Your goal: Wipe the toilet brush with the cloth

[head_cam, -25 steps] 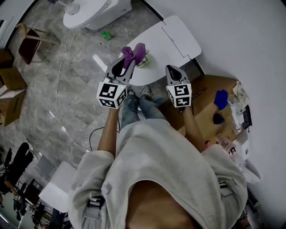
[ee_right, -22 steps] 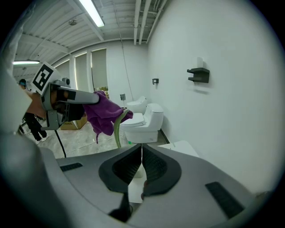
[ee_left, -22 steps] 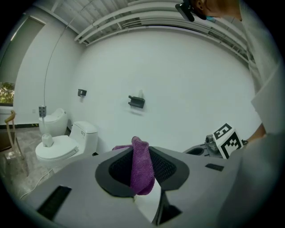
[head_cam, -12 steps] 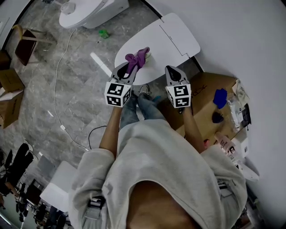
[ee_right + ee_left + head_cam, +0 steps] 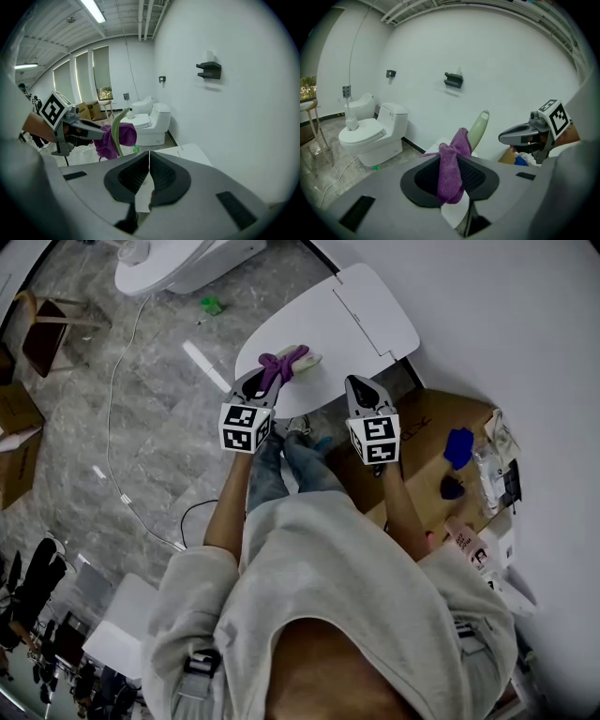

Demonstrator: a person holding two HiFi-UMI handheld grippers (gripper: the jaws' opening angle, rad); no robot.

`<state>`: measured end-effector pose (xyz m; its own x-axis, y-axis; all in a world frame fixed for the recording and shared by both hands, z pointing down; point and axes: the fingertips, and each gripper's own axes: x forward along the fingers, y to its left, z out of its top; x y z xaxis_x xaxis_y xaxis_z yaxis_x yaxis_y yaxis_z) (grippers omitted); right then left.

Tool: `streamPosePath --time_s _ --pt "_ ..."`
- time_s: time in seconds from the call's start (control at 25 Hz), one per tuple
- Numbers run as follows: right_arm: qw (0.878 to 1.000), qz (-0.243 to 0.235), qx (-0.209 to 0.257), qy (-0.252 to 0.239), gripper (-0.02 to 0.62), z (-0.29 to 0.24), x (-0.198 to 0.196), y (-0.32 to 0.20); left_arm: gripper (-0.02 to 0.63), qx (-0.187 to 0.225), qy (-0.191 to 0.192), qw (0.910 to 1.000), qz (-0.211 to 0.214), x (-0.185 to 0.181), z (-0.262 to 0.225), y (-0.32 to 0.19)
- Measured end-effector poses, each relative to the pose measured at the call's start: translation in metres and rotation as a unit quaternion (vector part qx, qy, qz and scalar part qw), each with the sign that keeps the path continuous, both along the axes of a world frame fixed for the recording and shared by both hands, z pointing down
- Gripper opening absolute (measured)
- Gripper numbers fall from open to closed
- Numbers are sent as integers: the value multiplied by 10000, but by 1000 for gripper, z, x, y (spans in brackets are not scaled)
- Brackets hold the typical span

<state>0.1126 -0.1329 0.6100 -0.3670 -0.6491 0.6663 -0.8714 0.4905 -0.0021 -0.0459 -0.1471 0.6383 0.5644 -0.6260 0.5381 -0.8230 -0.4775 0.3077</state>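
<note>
Left gripper [image 5: 451, 161]: jaws clenched on a purple cloth [image 5: 454, 145], which is bunched and stands up past the tips.

Right gripper [image 5: 149, 157]: jaws pressed together with nothing held. It is carried beside the left one, over the near edge of the white counter [image 5: 347, 324].

Toilet brush [image 5: 478, 127]: only the pale green handle is shown. It rises near upright with a slight lean, just beyond the cloth and a little to its right, toward the counter's left edge. Contact between cloth and handle cannot be told.

Judgement: the left gripper is the nearer, and the wipe would be run along the upright handle. The brush is gripped by nothing, so steadying by the right jaws may be called for.

Toilet [image 5: 370, 136]: on the floor by the far wall, well apart.
</note>
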Motion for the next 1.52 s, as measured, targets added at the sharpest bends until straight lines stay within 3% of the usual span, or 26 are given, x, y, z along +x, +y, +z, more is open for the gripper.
streamPosePath --time_s 0.6,0.96,1.24,1.52 --pt "9998 -25 -151 111 31 11 -1 -15 104 -987 -140 9948 -203 -12 94 -4" --pt "9997 -110 -108 169 31 8 -8 -18 104 -1280 -245 9910 -302 -28 120 -15" --pt "9999 -95 33 73 31 -1 -17 -15 104 -873 -318 9939 -586 -66 88 -27" --pt "9994 2 351 -60 31 -22 -22 -19 104 140 -165 9956 -915 -96 -1 -42"
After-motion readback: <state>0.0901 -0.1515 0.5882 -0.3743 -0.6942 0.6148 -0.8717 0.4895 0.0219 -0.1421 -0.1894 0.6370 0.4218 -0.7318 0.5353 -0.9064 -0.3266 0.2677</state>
